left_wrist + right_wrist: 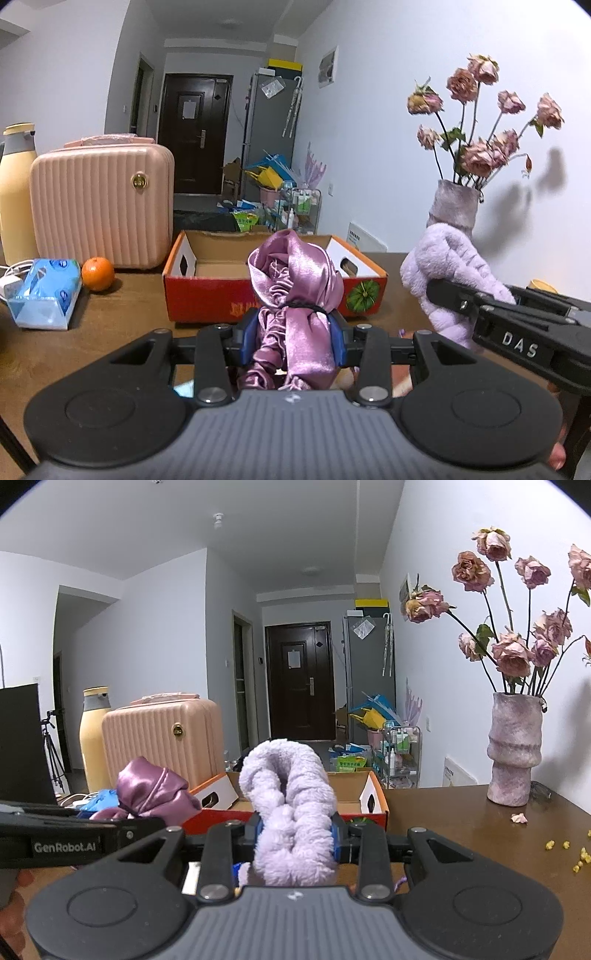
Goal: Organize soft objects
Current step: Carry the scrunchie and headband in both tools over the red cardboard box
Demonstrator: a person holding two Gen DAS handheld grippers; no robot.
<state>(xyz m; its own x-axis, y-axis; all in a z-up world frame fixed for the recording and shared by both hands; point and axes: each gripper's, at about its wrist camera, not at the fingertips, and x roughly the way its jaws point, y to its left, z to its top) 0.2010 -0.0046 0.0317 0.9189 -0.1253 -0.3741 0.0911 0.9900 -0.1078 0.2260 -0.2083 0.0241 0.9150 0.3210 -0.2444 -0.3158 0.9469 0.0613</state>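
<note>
The left gripper (293, 334) was closed tightly on the satin cloth (295, 291), a pink-purple bundle tied with a thin black band; its blue pads (246, 332) pressed the bundle from both sides. The right gripper (295, 836) was clenched in the same way on the fluffy lilac cloth (291, 812), which was twisted like a rope. Both bundles stood with the long axis upright, the top end pointing toward the ceiling and leaning a little toward the cardboard box (207, 291). Both were held in the air in front of the box, on its near side, above the wooden table (122, 306); the lower ends were hidden behind the gripper bodies, so perhaps they touched nothing. Only the left wrist view showed the orange (97, 273) and the blue tissue pack (44, 293) left of the box, and the open inside of the box. Only the right wrist view showed the whole vase (515, 749) right of the box, the fallen petal (519, 818) and the yellow crumbs (565, 845) near it. The pink suitcase (101, 206) stood behind the box on its left.
</note>
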